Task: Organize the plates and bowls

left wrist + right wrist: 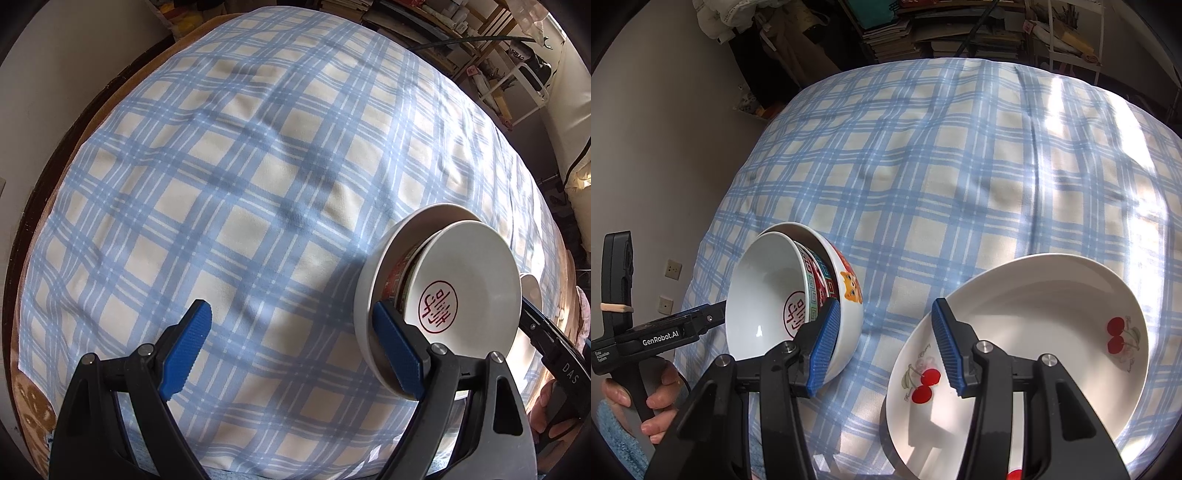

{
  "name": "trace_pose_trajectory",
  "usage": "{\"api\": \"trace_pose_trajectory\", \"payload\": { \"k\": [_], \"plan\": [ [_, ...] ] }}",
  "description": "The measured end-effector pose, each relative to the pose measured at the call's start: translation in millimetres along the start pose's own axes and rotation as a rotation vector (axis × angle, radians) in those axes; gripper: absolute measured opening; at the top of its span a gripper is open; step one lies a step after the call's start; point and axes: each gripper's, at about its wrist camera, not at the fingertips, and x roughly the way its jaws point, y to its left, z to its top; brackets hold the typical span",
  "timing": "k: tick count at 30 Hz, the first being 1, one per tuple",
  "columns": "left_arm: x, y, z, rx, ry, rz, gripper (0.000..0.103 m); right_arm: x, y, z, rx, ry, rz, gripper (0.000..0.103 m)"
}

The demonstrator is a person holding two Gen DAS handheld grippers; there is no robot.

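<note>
Tilting near the bed's front edge, the fragile, slick nested bowls [798, 302] want a rim grip; left tongs [295, 350] and right tongs [882, 347] both gape, holding nothing.

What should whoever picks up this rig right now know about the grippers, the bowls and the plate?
Left gripper: open, holding nothing, its right finger beside the nested bowls.
Right gripper: open, holding nothing, its right finger over the cherry plate.
Bowls: one inside the other, tipped on their side on the checked cloth, between the two grippers.
Plate: on the cloth, right of the bowls.
Done: bowls nested.
Left: probably set the pair upright and tidy it next to the plate.
</note>
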Motion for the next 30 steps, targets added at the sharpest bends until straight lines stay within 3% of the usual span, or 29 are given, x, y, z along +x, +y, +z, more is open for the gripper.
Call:
{"api": "trace_pose_trajectory", "payload": {
  "k": [5,7,11,13,15,20,23,30],
  "plan": [
    [-3.1,-6.6,-1.0,0.030,-0.023,0.048,0.088,-2.0,0.3,0.2,-0.003,0.002,-0.001,0.052],
    [-3.7,-8.7,-0.3,0.043,-0.033,0.066,0.088,-0.8,2.1,1.1,-0.010,0.005,0.001,0.043],
    [-2.9,-11.2,0.0,0.056,-0.035,0.078,0.086,9.8,10.7,2.5,-0.023,0.045,-0.013,0.036],
    [-3.3,-13.8,-0.5,0.069,-0.042,0.081,0.084,14.9,14.6,1.6,-0.020,0.055,-0.002,0.025],
    [-4.7,-15.0,-1.0,0.076,-0.043,0.053,0.074,14.4,16.2,2.6,-0.019,0.054,-0.003,0.025],
    [-1.5,-18.1,-1.1,0.065,-0.018,-0.052,0.035,13.6,17.6,2.7,-0.013,0.057,-0.004,0.022],
    [-0.9,-19.7,-0.7,0.062,-0.014,-0.092,0.021,13.9,18.6,2.7,-0.001,0.060,0.017,0.014],
    [3.7,-24.3,-0.5,0.075,-0.010,-0.109,0.009,14.7,25.2,1.9,0.002,0.056,-0.005,0.011]
  ]
}}
